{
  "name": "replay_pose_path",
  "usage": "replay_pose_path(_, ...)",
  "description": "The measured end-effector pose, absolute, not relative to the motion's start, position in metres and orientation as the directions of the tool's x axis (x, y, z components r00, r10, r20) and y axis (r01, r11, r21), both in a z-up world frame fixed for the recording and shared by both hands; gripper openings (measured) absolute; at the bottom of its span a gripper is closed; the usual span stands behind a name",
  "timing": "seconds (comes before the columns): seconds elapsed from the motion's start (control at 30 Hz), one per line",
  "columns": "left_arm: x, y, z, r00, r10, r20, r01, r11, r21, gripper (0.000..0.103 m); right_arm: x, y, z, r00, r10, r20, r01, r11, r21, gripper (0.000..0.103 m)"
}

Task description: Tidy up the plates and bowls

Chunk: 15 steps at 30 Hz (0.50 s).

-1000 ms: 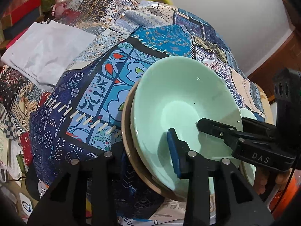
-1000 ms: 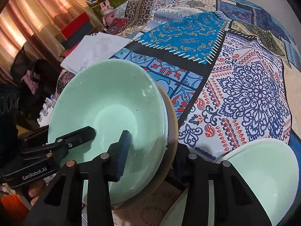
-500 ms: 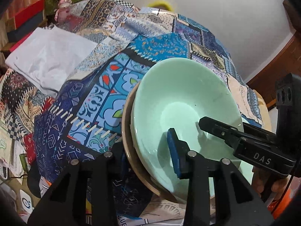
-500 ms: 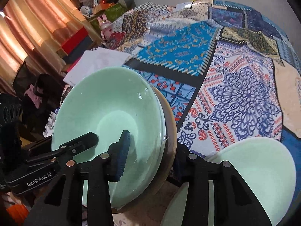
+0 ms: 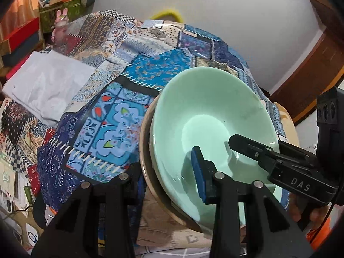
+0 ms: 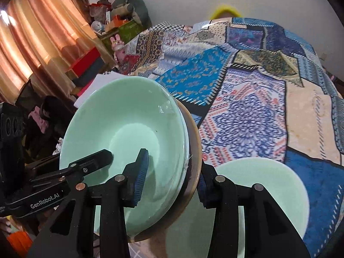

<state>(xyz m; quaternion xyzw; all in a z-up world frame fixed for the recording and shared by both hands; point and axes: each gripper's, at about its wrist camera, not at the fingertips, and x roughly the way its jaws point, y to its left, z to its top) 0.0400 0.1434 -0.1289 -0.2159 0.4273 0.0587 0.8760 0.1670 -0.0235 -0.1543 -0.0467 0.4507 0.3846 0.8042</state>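
Bowls (image 5: 206, 111), green nested in brown, hang tilted over the patchwork bedspread (image 5: 111, 116), clamped at their rim by my left tool (image 5: 165, 174); the facing tool reads "DAS". From my right tool (image 6: 172, 178), gripping the opposite rim, "GenRobot.AI" reads; another green bowl (image 6: 268, 185) lies below.

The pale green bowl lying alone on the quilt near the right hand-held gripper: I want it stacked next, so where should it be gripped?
Grip the pale green bowl at its near rim, from the near side, one finger inside and one outside. It lies mouth-up on the patchwork quilt, so the thin rim is the only edge to pinch.
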Motion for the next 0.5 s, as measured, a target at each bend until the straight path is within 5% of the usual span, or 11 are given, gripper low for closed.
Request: replay_pose_path(0.5, 0.056, 0.08, -0.111, 0.628, -0.138, -0.766, -0.181, 0.931, -0.316, 0.038, 0.162, -0.095, -0.138, 0.378, 0.559, -0.738, -0.593, 0.758, 0.27, 0.037)
